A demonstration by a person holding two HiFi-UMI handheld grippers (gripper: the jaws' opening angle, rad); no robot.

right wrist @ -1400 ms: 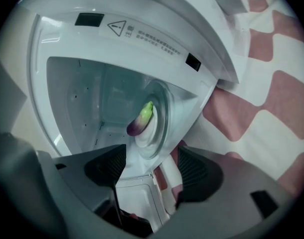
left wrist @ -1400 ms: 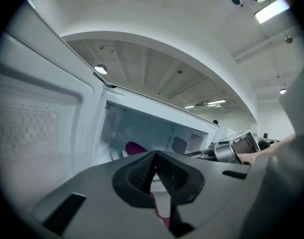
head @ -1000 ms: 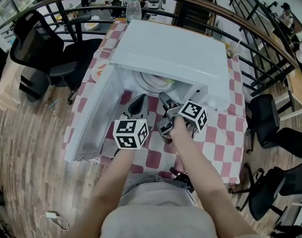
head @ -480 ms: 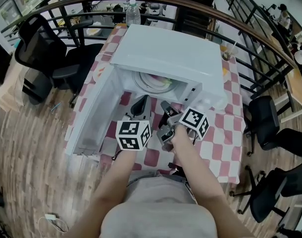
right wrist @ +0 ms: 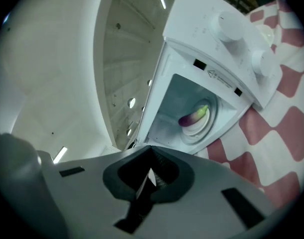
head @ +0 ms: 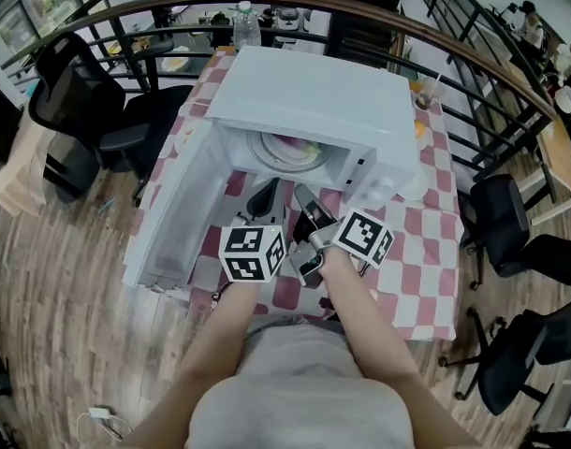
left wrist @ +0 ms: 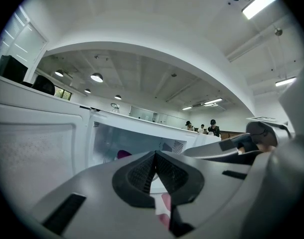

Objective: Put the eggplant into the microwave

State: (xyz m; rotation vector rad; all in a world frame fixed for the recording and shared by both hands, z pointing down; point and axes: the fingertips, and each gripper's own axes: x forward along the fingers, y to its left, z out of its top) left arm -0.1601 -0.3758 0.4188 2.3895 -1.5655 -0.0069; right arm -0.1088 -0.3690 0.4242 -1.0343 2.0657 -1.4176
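Note:
The purple eggplant (right wrist: 192,117) with its green stem lies on the white plate (right wrist: 206,128) inside the open white microwave (head: 314,101). From the left gripper view only a purple bit of the eggplant (left wrist: 123,154) shows past the door (left wrist: 37,148). Both grippers hover side by side just in front of the opening, over the checked cloth. My right gripper (right wrist: 151,176) points level at the cavity. Its jaws have just been closing and are shut with nothing between them. My left gripper (left wrist: 155,166) is shut too, and empty.
The microwave door (head: 168,223) swings out to the left, beside my left gripper (head: 262,199). A red-and-white checked tablecloth (head: 417,260) covers the table. A water bottle (head: 245,21) and a cup (head: 426,92) stand behind the microwave. Office chairs and a curved railing surround the table.
The right gripper's jaws have closed with nothing in them, and it has lifted and rolled a little in front of the opening. The left gripper has shifted only slightly.

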